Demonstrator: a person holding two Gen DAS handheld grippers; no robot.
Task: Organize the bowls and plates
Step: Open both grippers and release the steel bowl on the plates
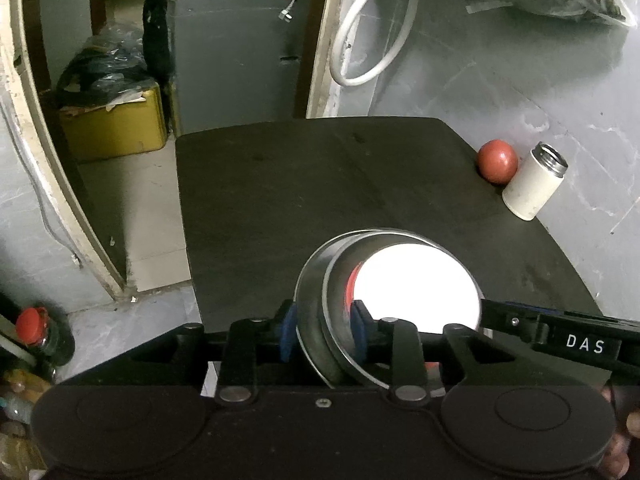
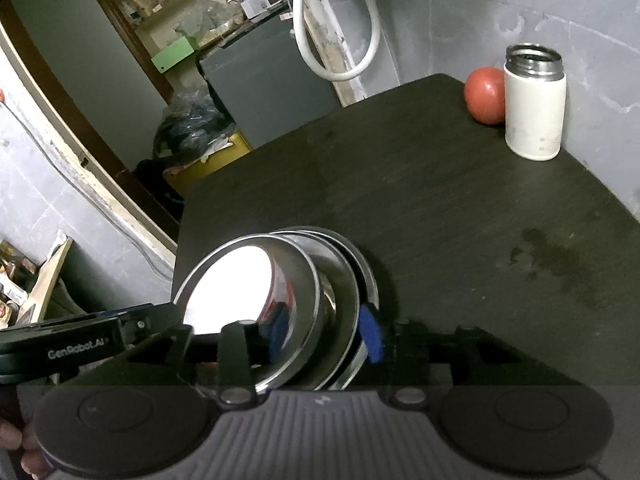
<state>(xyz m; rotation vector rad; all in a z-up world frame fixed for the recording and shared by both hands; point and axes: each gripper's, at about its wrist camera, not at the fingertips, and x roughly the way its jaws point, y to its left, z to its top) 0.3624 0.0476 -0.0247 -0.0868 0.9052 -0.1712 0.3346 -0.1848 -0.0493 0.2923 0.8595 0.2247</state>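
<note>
A nested stack of shiny steel bowls sits low over the near part of a dark table; its inner bottom glares white. My left gripper is shut on the stack's left rim, one blue pad outside and one inside. From the right, a black finger of the other gripper reaches the stack. In the right wrist view the same stack shows three rims. My right gripper is shut across its right rims. I cannot tell whether the stack rests on the table.
A red tomato-like ball and an open white flask stand at the table's far right corner by the wall. A wet stain marks the table's right side. Beyond the far edge are a grey cabinet, a yellow box and a white hose.
</note>
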